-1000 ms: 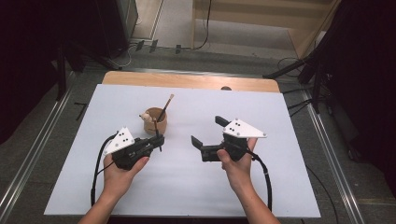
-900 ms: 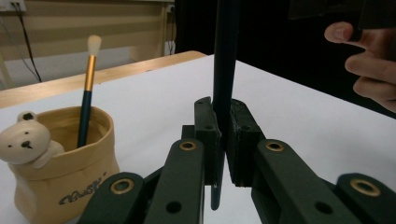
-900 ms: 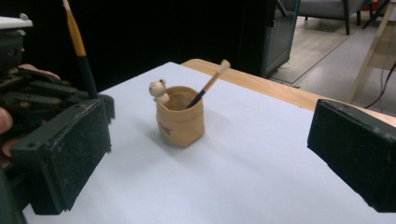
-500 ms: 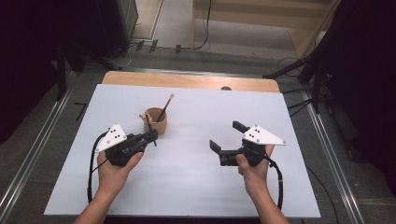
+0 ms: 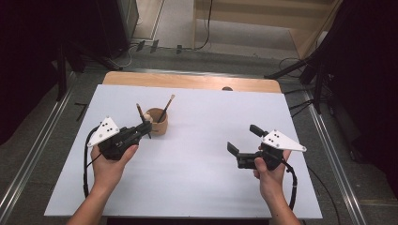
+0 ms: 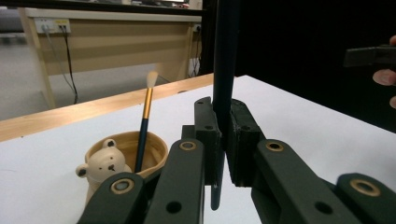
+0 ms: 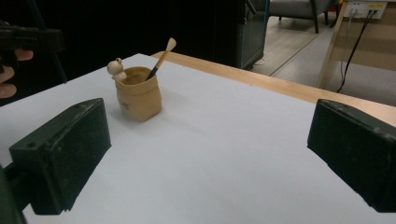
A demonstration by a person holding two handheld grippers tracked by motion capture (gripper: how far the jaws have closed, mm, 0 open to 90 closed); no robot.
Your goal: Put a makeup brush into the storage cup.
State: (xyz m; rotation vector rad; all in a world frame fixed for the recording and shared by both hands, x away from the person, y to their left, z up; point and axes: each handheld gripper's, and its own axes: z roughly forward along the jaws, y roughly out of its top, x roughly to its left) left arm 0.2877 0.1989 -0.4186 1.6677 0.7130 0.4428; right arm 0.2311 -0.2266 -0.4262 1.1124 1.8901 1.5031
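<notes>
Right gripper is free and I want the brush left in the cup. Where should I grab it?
Grip the brush on its bare handle between the cup rim and the bristle tip, coming from above on the right. It leans up and right, clear of the bear figure and left gripper.

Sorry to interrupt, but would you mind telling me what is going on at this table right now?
A person holds a gripper in each hand over a white table. The left gripper has its jaws shut on a dark-handled paintbrush, held upright beside a small tan bear-faced pot. A second, gold-banded paintbrush stands in that pot, bristles up. The right gripper is off to the right of the pot, jaws wide open and holding nothing.
</notes>
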